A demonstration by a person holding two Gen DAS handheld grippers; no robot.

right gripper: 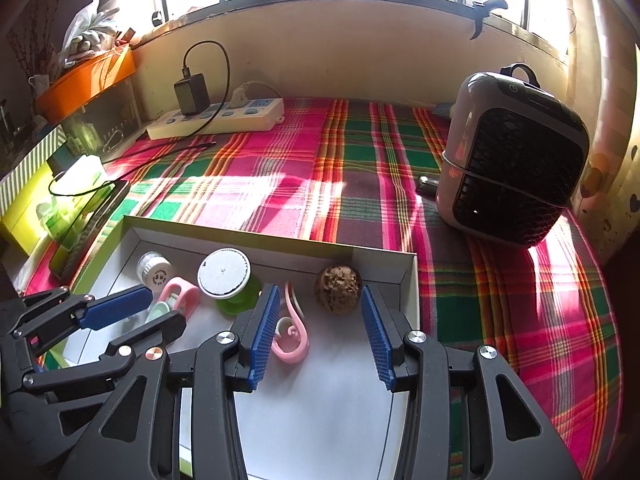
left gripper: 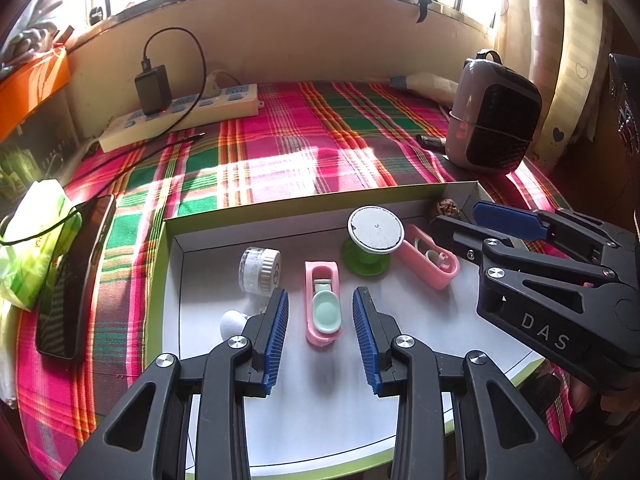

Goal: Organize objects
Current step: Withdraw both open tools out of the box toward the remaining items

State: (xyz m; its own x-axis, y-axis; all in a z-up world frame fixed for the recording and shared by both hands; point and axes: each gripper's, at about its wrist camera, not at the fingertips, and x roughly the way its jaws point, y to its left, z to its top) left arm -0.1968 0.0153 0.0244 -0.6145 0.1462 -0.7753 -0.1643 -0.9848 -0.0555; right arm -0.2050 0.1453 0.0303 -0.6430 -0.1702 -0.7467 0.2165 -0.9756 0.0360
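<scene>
- Left gripper point(left gripper: 320, 336): fingers spread wide, holding nothing, poised low over the white floor of the box point(left gripper: 400, 196).
- Pink toy tub point(left gripper: 323, 304), mint insert inside: lies lengthwise in the gap between the left fingers, touching neither pad. Judged the item in hand; lower straight down, keep the gap centred on its long sides, close across the narrow width.
- Clear jar with white cap point(left gripper: 259, 269): on its side just beyond the left finger. Risk of a nudge if the finger drifts outward.
- White rounded piece point(left gripper: 233, 322): just outside the left finger, partly hidden.
- Green spool with white disc top point(left gripper: 374, 240): ahead of the fingertips, beside the second pink toy point(left gripper: 430, 258).
- Right gripper point(right gripper: 318, 328): fingers likewise apart and unloaded. Between them, the pink curled toy point(right gripper: 290, 336) sits close to the left finger; the brown knobbly ball point(right gripper: 338, 289) sits ahead, nearer the right finger, against the box wall.
- Advice: move one gripper at a time; the two stand close over the box.
- Surround: plaid cloth point(right gripper: 360, 184) on the table, power strip point(right gripper: 218, 120), heater point(right gripper: 516, 160), all well apart.
</scene>
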